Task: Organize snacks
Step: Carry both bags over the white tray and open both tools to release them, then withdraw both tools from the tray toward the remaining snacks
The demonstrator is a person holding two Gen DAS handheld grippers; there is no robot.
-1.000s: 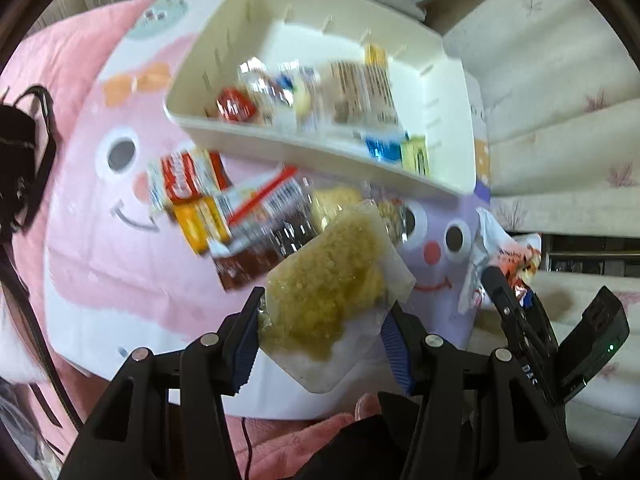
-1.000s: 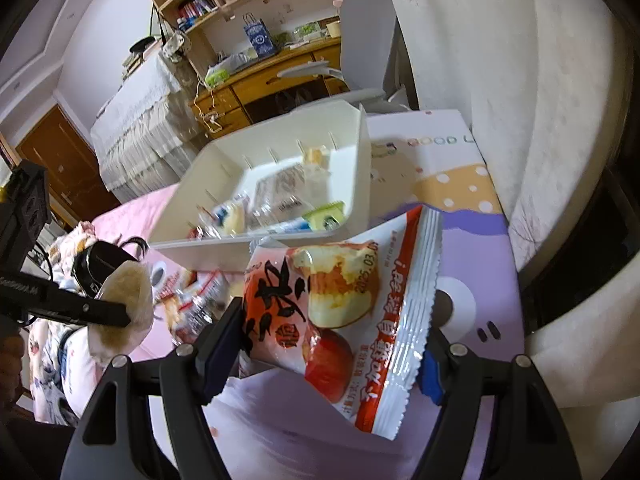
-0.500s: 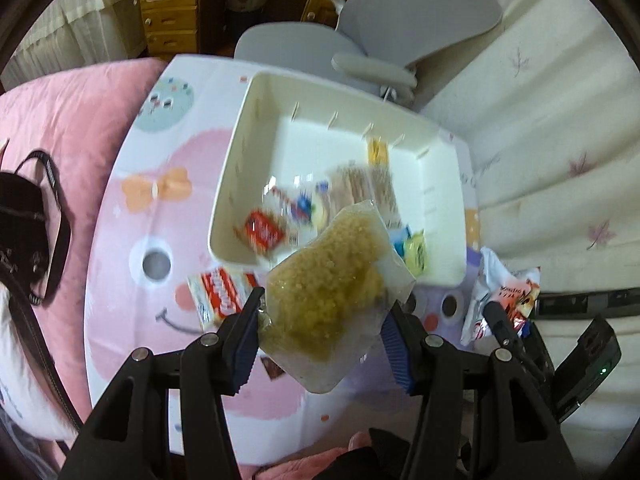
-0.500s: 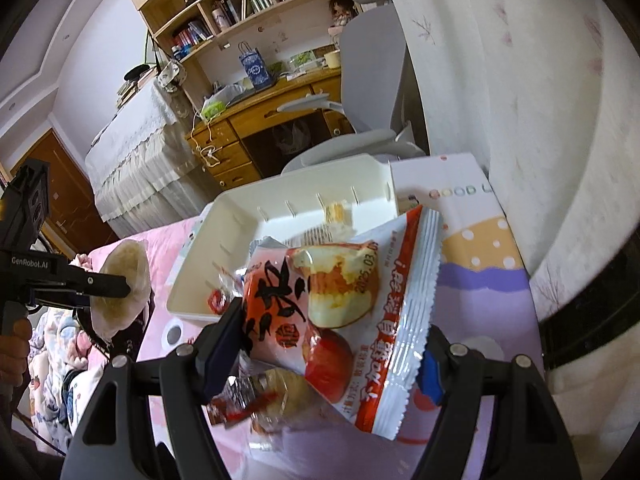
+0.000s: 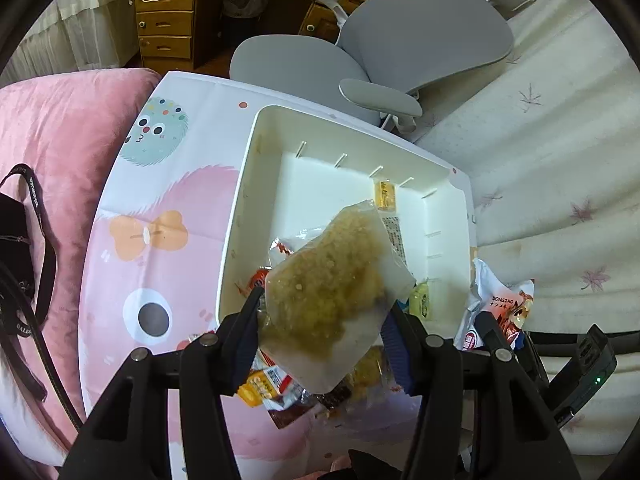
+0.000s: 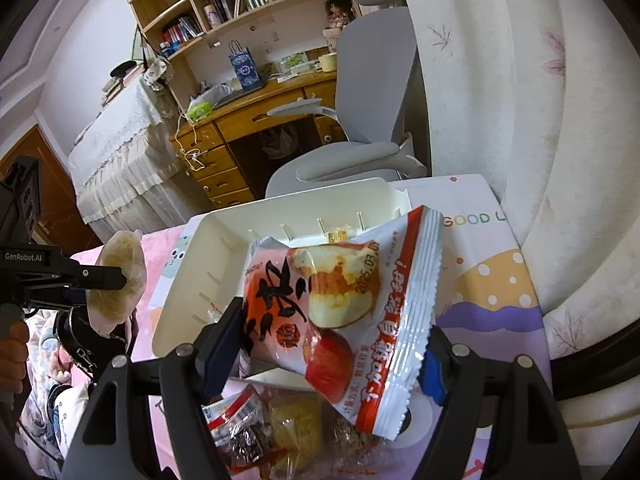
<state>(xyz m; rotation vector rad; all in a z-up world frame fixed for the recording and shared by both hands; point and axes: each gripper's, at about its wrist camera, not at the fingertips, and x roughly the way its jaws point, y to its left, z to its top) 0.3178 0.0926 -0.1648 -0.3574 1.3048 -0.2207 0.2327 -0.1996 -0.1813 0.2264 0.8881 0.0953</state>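
Observation:
My left gripper is shut on a clear pack of yellow crumbly snack, held above the near edge of the white bin. The bin holds several small snacks, such as a yellow candy. My right gripper is shut on a red-and-white apple snack bag, held above the bin. The left gripper and its pack show at the left of the right wrist view. The right gripper's bag shows at the right of the left wrist view.
Loose snack packs lie on the cartoon tablecloth before the bin; they also show in the right wrist view. A grey chair stands beyond the table. A black strap bag lies on pink bedding at left.
Both grippers have risen and pulled back from the bin with their packs still held, so the bin looks smaller and lower in both views.

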